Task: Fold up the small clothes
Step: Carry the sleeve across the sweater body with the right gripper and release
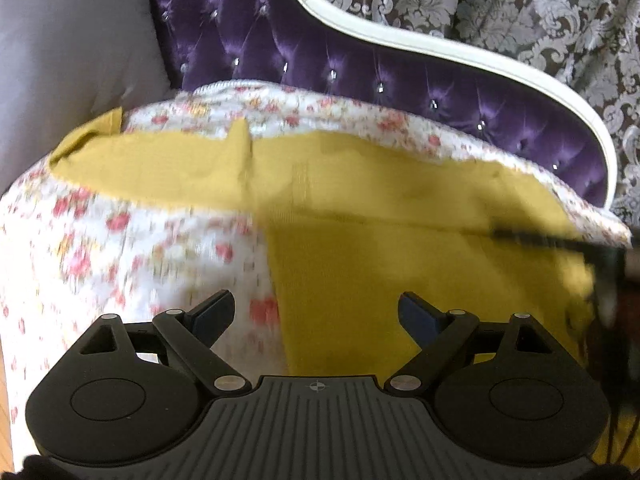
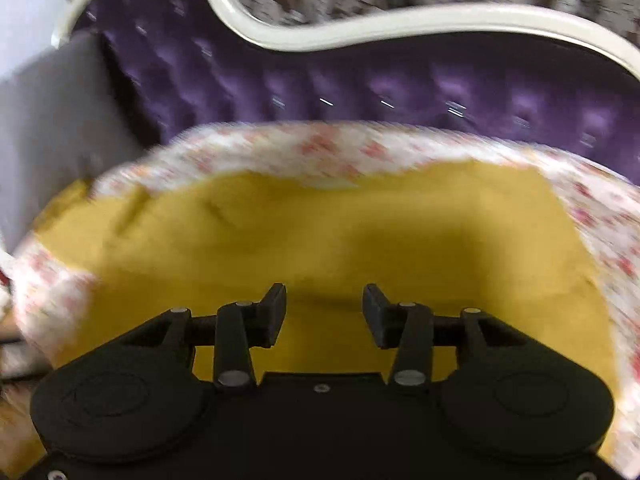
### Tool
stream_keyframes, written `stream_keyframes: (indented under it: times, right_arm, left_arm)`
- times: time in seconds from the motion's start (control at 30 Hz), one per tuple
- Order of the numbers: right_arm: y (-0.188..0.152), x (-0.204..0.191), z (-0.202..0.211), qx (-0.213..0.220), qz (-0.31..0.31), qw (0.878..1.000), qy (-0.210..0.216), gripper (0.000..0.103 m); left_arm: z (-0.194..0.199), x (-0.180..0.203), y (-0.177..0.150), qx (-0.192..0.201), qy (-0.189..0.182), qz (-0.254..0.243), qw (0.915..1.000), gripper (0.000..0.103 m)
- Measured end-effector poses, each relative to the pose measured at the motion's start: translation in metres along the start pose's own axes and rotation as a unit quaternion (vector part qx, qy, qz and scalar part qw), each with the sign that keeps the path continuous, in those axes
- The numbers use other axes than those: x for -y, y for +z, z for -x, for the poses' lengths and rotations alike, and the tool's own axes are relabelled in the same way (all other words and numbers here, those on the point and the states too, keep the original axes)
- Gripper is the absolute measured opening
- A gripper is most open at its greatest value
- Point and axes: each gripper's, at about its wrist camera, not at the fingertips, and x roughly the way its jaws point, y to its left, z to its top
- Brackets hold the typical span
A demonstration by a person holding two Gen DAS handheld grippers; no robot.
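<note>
A mustard-yellow garment [image 1: 360, 208] lies spread on a floral-covered seat [image 1: 120, 248], one sleeve reaching far left. My left gripper [image 1: 316, 312] is open and empty, hovering over the garment's left edge. In the right wrist view the same garment [image 2: 320, 232] fills the middle, blurred by motion. My right gripper [image 2: 324, 312] is open and empty just above the cloth. A dark shape of the other gripper shows at the right edge of the left wrist view [image 1: 600, 264].
A purple tufted sofa back [image 1: 360, 68] with a white curved frame [image 1: 440, 48] stands behind the seat. A grey cushion [image 1: 72, 48] stands at the far left. Patterned wallpaper [image 1: 520, 0] lies beyond.
</note>
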Motion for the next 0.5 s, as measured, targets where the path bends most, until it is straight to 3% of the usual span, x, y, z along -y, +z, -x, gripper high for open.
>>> stream_keyframes:
  times: [0.13,0.27,0.4,0.5]
  right_arm:
    - [-0.023,0.007,0.001,0.005,0.009,0.999,-0.034,0.053]
    - [-0.026,0.005,0.000,0.017,0.017,0.998,-0.052,0.062]
    - [-0.030,0.005,0.001,0.029,0.013,0.998,-0.053,0.064]
    - [-0.031,0.007,0.000,0.031,0.007,0.998,-0.050,0.065]
  left_arm:
    - [-0.024,0.006,0.030,0.009,0.014,-0.021,0.9996,0.089]
    - [-0.053,0.009,0.056,0.011,0.028,-0.030,0.9991,0.089]
    - [-0.082,0.007,0.074,0.010,0.033,-0.032,0.9989,0.088]
    - [-0.106,0.007,0.081,-0.003,0.041,-0.048,0.9980,0.073]
